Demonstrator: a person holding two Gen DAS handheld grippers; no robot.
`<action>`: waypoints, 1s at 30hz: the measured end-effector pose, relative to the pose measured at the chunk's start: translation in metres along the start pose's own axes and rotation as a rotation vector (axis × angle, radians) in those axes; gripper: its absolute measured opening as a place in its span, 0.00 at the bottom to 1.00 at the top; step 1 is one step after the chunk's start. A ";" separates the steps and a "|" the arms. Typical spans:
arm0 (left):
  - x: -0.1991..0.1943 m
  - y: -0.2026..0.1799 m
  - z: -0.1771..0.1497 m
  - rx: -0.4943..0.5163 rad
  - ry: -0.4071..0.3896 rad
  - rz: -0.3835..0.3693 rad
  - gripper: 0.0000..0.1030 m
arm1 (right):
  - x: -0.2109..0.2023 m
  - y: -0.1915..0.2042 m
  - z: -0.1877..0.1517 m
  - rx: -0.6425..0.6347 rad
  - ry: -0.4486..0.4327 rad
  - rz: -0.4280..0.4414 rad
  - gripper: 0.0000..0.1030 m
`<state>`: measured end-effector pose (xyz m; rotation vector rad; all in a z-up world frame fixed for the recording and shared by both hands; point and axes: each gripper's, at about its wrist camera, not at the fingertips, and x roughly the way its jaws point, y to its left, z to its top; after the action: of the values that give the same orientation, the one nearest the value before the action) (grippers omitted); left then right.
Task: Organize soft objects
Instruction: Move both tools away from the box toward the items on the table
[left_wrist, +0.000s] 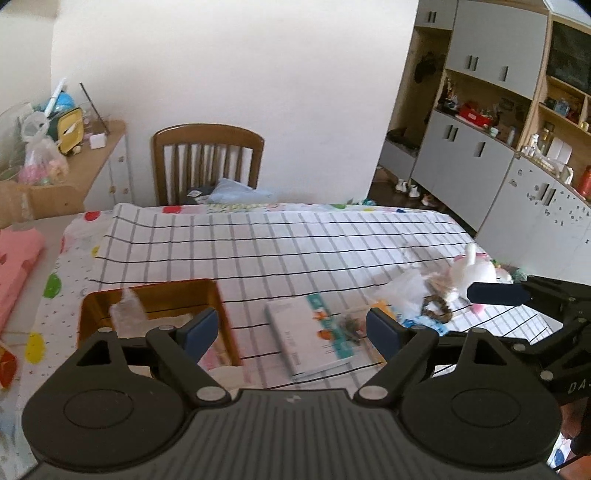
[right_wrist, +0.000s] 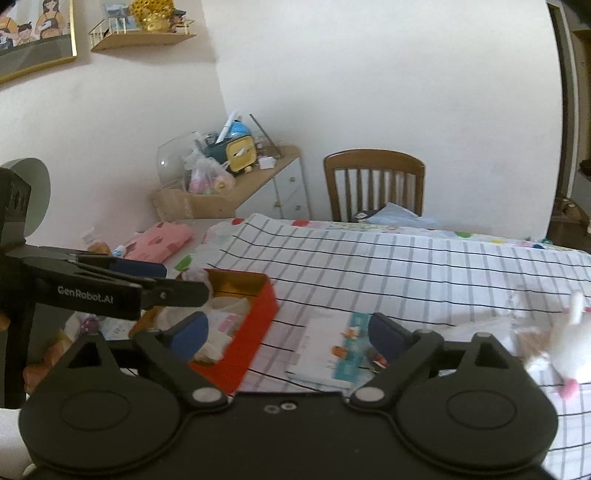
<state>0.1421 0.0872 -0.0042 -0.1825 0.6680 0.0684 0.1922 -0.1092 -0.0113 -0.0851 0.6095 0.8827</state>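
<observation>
A white plush toy with pink parts lies at the right of the checked tablecloth, also in the right wrist view. A clear plastic bag and a brown ring-shaped item lie beside it. A red box with a gold inside stands on the left, holding soft white items; it also shows in the left wrist view. My left gripper is open and empty above the table, between the box and a booklet. My right gripper is open and empty above the booklet.
The booklet lies mid-table. A wooden chair stands behind the table. A pink folded cloth lies at the left. A cluttered side cabinet stands by the wall, and grey cupboards fill the right.
</observation>
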 end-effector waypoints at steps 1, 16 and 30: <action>0.002 -0.005 0.000 0.003 0.000 -0.003 0.85 | -0.004 -0.005 -0.002 0.001 -0.002 -0.005 0.93; 0.054 -0.085 -0.005 0.045 0.001 -0.017 0.99 | -0.039 -0.095 -0.030 0.044 0.004 -0.117 0.97; 0.129 -0.122 -0.030 0.085 0.097 -0.047 0.99 | -0.019 -0.154 -0.054 0.030 0.096 -0.170 0.96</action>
<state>0.2400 -0.0380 -0.0901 -0.1199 0.7610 -0.0144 0.2725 -0.2388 -0.0726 -0.1509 0.6939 0.7075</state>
